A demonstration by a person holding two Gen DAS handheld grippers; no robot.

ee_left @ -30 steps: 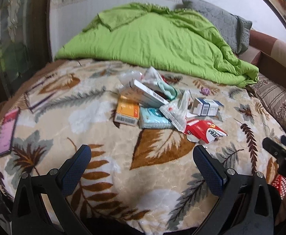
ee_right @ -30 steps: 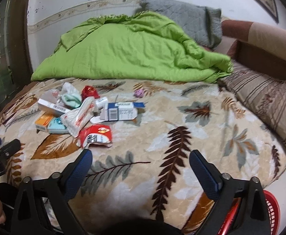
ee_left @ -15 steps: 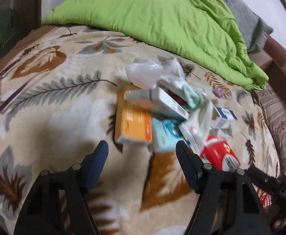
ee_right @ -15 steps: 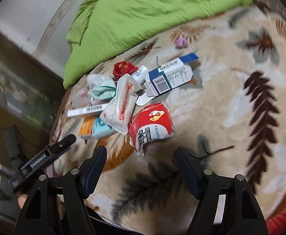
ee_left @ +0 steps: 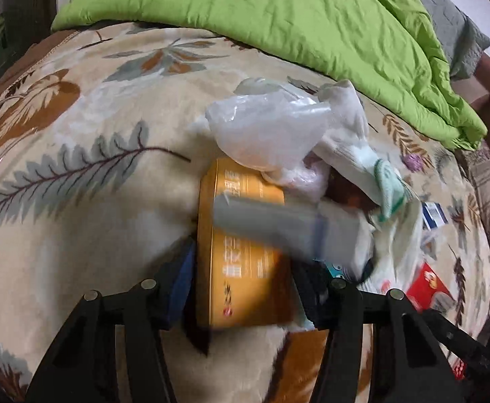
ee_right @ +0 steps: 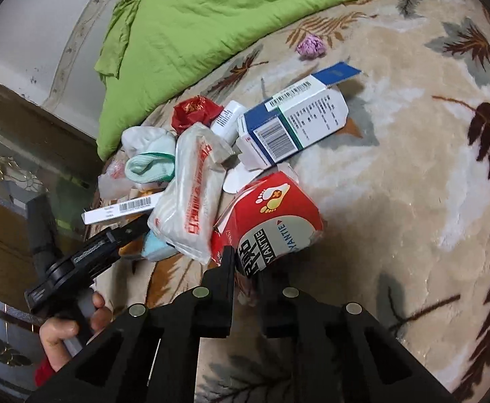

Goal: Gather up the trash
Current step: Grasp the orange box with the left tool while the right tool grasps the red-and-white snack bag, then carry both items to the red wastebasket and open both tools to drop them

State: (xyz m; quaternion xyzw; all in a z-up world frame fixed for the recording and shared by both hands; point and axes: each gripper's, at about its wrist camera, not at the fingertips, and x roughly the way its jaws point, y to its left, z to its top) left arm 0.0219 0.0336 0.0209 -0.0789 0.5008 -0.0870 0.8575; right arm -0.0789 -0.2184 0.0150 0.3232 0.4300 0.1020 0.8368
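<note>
A heap of trash lies on a leaf-patterned blanket (ee_left: 77, 208). In the left wrist view my left gripper (ee_left: 241, 282) has its fingers on both sides of an orange box (ee_left: 241, 265), pressed against it. A grey-white carton (ee_left: 278, 225) and a clear plastic bag (ee_left: 261, 134) lie across the box. In the right wrist view my right gripper (ee_right: 246, 268) is shut on the near edge of a red and white pouch (ee_right: 272, 221). A blue and white carton (ee_right: 295, 124), a clear printed bag (ee_right: 191, 198) and a red wrapper (ee_right: 194, 112) lie beyond. The left gripper (ee_right: 124, 235) shows at the left.
A green quilt (ee_left: 312, 23) covers the far side of the bed; it also shows in the right wrist view (ee_right: 218, 16). A purple crumpled scrap (ee_right: 310, 45) lies apart near the quilt. A wooden cabinet (ee_right: 6, 174) stands left of the bed.
Both grippers moved forward and down into the heap. The left closed around the orange box. The right closed on the red and white pouch.
</note>
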